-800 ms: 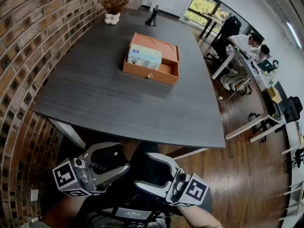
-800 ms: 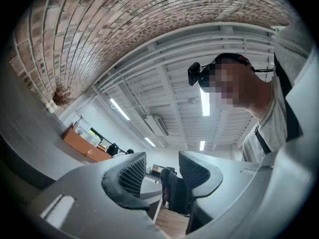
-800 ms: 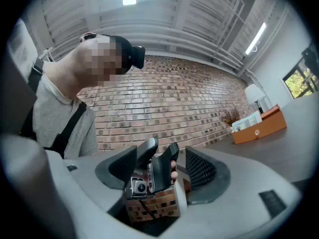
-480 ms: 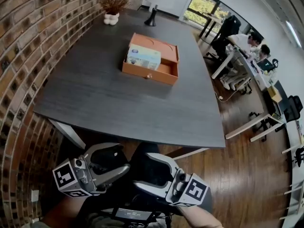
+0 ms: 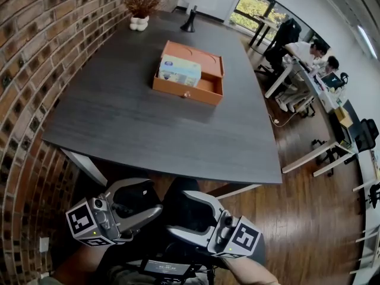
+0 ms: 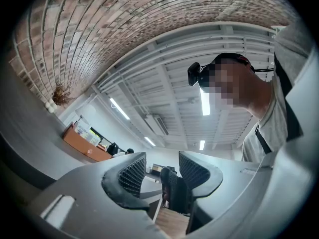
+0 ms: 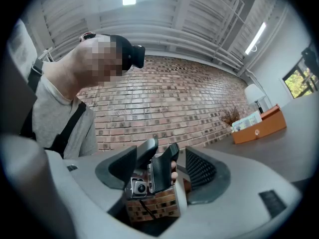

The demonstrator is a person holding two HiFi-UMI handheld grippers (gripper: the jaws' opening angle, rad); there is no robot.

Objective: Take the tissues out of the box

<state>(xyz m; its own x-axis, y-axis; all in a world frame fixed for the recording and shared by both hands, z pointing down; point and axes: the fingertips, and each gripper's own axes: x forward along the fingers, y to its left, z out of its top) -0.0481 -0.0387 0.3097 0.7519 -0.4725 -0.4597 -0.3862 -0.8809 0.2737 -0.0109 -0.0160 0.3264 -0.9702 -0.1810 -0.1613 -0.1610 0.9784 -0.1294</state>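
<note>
An orange box stands on the dark table, far ahead of both grippers. A light blue pack of tissues lies in its left half. Both grippers hang low by my body, below the table's near edge, pointing at each other. My left gripper has its jaws close together with nothing between them. My right gripper is open and empty. In the left gripper view the box shows far to the left. In the right gripper view the same box sits far to the right.
A brick wall runs along the table's left side. A dried plant in a white pot and a black cone-shaped object stand at the far end. People sit at desks to the right, across a wooden floor.
</note>
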